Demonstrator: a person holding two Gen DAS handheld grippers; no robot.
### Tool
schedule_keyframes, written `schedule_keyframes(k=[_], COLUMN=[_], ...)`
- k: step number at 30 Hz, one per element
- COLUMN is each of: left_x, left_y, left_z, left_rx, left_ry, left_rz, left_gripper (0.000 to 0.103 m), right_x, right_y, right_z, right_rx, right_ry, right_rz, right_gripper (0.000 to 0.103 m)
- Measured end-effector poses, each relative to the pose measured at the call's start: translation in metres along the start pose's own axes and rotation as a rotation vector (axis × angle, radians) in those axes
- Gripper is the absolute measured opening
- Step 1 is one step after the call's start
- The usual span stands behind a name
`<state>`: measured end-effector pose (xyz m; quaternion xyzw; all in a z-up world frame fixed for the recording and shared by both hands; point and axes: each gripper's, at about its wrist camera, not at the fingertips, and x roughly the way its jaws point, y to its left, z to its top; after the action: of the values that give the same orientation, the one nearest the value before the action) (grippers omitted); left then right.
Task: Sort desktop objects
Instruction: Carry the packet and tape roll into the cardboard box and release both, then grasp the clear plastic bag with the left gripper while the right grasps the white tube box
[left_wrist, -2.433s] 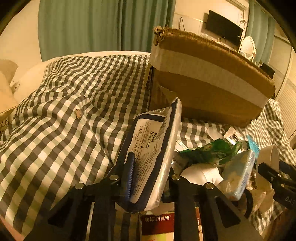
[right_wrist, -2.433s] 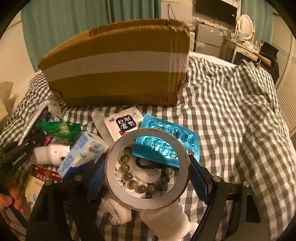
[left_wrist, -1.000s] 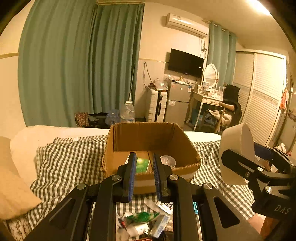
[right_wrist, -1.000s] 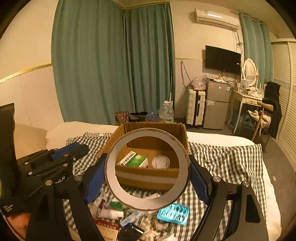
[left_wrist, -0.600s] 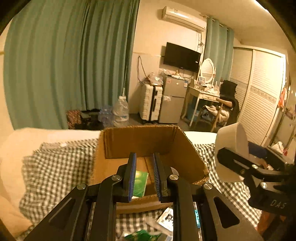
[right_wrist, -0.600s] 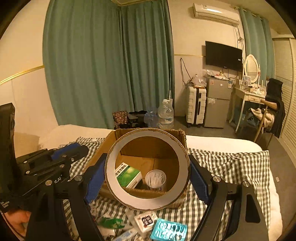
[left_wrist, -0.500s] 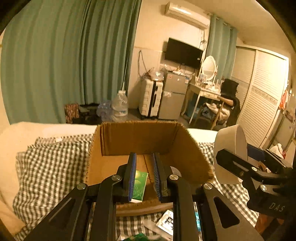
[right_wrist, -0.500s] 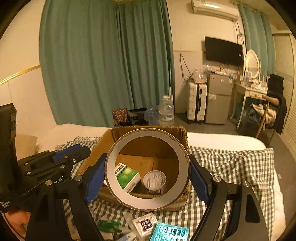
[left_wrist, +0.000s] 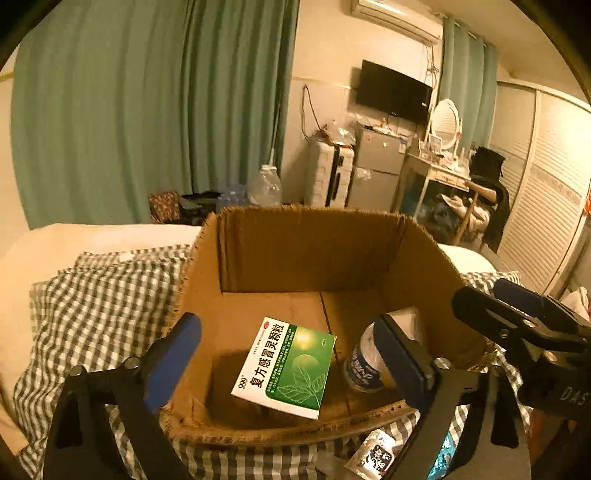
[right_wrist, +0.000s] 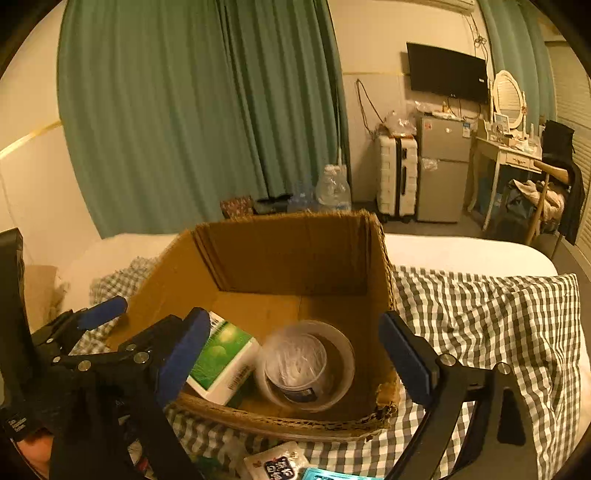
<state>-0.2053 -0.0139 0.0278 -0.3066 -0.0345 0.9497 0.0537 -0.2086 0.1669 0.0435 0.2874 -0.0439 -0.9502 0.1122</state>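
An open cardboard box (left_wrist: 295, 254) (right_wrist: 291, 254) stands on the checked bed. Inside lie a green and white medicine box (left_wrist: 284, 365) (right_wrist: 221, 362), a clear tub of cotton swabs (left_wrist: 364, 363) (right_wrist: 295, 363) and a tape roll (right_wrist: 343, 354) that rings the tub. My left gripper (left_wrist: 291, 347) is open and empty above the box's near rim. My right gripper (right_wrist: 291, 343) is open and empty above the box; it also shows at the right edge of the left wrist view (left_wrist: 517, 325). The left gripper shows at the left of the right wrist view (right_wrist: 92, 314).
Loose items lie on the checked cover in front of the box: a white sachet (left_wrist: 373, 458) (right_wrist: 277, 461) and a teal blister pack (right_wrist: 332, 474). Green curtains (right_wrist: 184, 110), a suitcase (right_wrist: 397, 177), a small fridge (right_wrist: 443, 166) and a dressing table (right_wrist: 509, 147) stand beyond the bed.
Both grippers moved closer over the box and opened. The tape roll left the right gripper and now lies in the box around the tub. The tissue pack held 2.4 s ago is gone.
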Motion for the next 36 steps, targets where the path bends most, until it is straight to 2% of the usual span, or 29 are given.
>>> schedule_keyframes(k=[5, 12, 16, 20, 25, 29, 36], left_x=[-0.042, -0.103, -0.138, -0.155, -0.155, -0.129, -0.085], left_y=[-0.002, -0.013, -0.011, -0.004, 0.012, 0.029, 0.045], left_z=[0.003, -0.005, -0.025, -0.047, -0.086, -0.119, -0.169], left_rx=[0.004, 0.048, 0.063, 0.041, -0.013, -0.111, -0.186], left_ry=[-0.037, -0.062, -0.067, -0.058, -0.02, 0.05, 0.144], left_rz=[0.012, 0.045, 0.065, 0.089, 0.111, 0.107, 0.117], left_gripper=[0.099, 0.099, 0.103, 0.103, 0.103, 0.103, 0.103], right_x=[-0.033, -0.095, -0.128, -0.149, -0.148, -0.125, -0.086], right_y=[0.013, 0.028, 0.034, 0.043, 0.046, 0.041, 0.029], right_z=[0.001, -0.015, -0.028, -0.047, -0.087, -0.118, -0.155], right_rx=[-0.012, 0.0, 0.007, -0.014, 0.027, 0.067, 0.086], right_ry=[-0.026, -0.035, -0.043, -0.051, -0.018, 0.053, 0.165], right_rz=[-0.008, -0.008, -0.01, -0.037, -0.05, -0.043, -0.05], right_gripper=[0.093, 0.093, 0.093, 0.095, 0.095, 0.095, 0.095])
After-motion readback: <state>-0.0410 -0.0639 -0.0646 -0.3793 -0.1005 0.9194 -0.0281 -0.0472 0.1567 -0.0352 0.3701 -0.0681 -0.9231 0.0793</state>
